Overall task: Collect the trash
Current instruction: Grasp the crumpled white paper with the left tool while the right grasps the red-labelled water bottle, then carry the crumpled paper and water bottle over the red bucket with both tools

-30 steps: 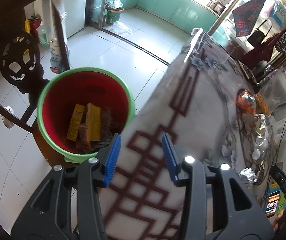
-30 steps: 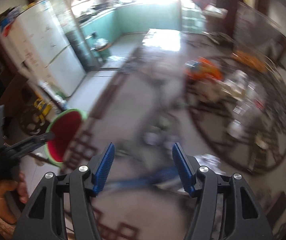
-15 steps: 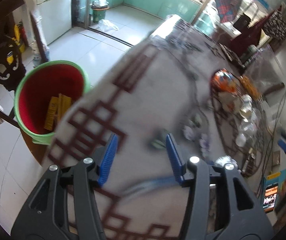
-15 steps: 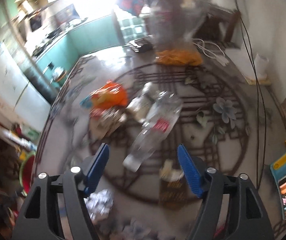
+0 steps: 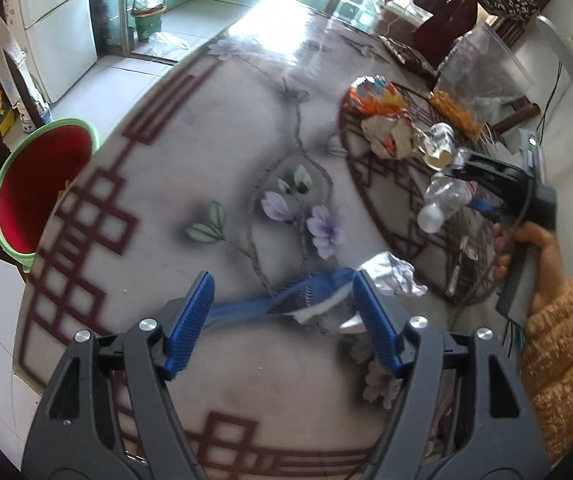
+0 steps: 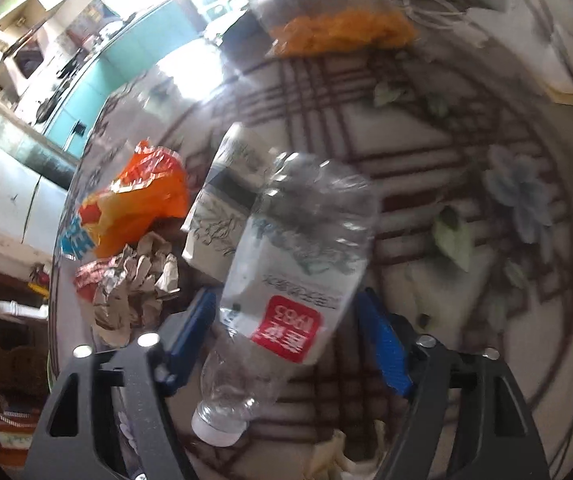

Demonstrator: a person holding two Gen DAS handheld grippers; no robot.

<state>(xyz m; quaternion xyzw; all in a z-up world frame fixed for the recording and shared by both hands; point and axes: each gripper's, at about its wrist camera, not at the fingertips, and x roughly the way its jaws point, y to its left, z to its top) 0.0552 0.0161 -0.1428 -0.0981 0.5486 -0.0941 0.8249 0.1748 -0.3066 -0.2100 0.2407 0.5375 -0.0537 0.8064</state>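
Observation:
A clear plastic bottle (image 6: 302,248) with a red label lies on the patterned table, its white cap towards me. My right gripper (image 6: 286,340) straddles it, jaws closing, blue pads close to its sides. In the left wrist view this bottle (image 5: 442,200) lies under the right gripper (image 5: 482,188), held by a hand (image 5: 534,248). My left gripper (image 5: 282,320) hangs over a blue and white wrapper (image 5: 286,300) flat on the table, its jaws opening and touching nothing. A red bucket with a green rim (image 5: 42,188) stands on the floor left of the table.
Crumpled foil (image 5: 390,276) lies right of the blue wrapper. An orange snack bag (image 6: 138,196), crumpled paper (image 6: 134,280) and a carton (image 6: 226,200) lie left of and behind the bottle. A clear bag of orange food (image 6: 338,28) sits further back.
My left gripper swung from over the red bucket across the table to the blue wrapper, jaws widening. My right gripper travelled over the table and sank onto the bottle.

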